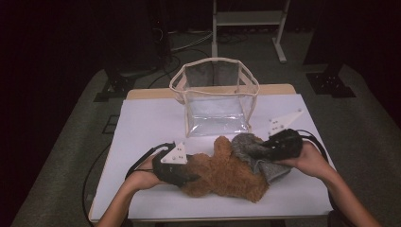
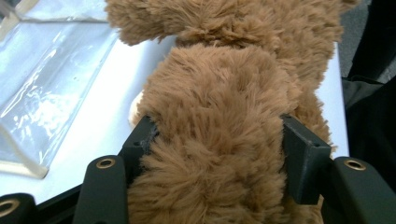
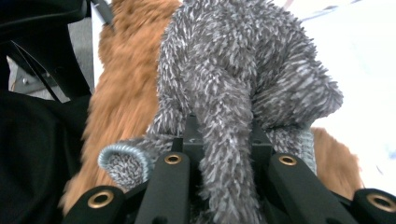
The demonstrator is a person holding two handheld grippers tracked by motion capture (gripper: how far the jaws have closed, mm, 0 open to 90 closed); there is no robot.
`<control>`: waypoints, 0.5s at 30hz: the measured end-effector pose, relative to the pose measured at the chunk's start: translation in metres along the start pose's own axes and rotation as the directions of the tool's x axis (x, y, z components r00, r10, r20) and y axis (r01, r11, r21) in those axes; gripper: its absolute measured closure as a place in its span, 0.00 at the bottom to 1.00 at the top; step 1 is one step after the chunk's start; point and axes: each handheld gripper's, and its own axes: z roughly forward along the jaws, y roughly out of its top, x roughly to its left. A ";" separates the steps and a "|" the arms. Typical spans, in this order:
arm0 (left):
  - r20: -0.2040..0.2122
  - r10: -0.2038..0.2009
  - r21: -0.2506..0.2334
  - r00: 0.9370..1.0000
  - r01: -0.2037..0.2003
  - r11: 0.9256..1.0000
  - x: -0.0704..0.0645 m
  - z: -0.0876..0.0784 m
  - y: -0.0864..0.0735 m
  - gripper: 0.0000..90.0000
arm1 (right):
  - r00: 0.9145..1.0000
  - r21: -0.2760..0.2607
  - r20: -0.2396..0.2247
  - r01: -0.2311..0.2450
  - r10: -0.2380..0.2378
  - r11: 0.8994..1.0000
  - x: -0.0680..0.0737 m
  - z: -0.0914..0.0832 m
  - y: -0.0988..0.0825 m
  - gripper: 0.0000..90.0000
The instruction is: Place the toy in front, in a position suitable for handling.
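Gripping the brown plush bear (image 1: 227,175) near the desk's front edge, left tongs (image 1: 189,177) pinch its body. Right tongs (image 1: 255,151), pressed nearly together, pinch the grey furry cloth (image 1: 246,144) just beside it. Risk: pile slips out, since fur compresses.

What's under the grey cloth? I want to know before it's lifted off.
The grey cloth lies over one end of the brown teddy, pinched by the right gripper. The covered part of the teddy can't be seen.

Black left gripper (image 1: 185,176), grey plate, trailing cable, brass-looking rivets (perhaps screws)
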 end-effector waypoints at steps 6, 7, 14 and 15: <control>-0.037 -0.002 0.021 0.999 0.003 1.000 0.009 0.000 0.008 0.38 | 1.000 -0.039 0.008 -0.027 0.027 0.999 0.007 -0.001 -0.025 0.83; -0.037 -0.002 0.021 0.999 0.003 1.000 0.009 0.000 0.008 0.36 | 1.000 -0.039 0.008 -0.027 0.027 0.999 0.007 -0.001 -0.025 0.83; -0.120 0.035 -0.067 0.992 -0.043 0.997 0.014 -0.017 0.022 0.28 | 0.994 -0.052 0.041 -0.101 0.103 0.994 -0.035 0.029 -0.016 0.83; -0.115 0.053 -0.046 0.992 -0.058 0.997 0.013 -0.014 0.023 0.28 | 0.993 -0.065 0.030 -0.108 0.110 0.992 -0.039 0.030 -0.015 0.83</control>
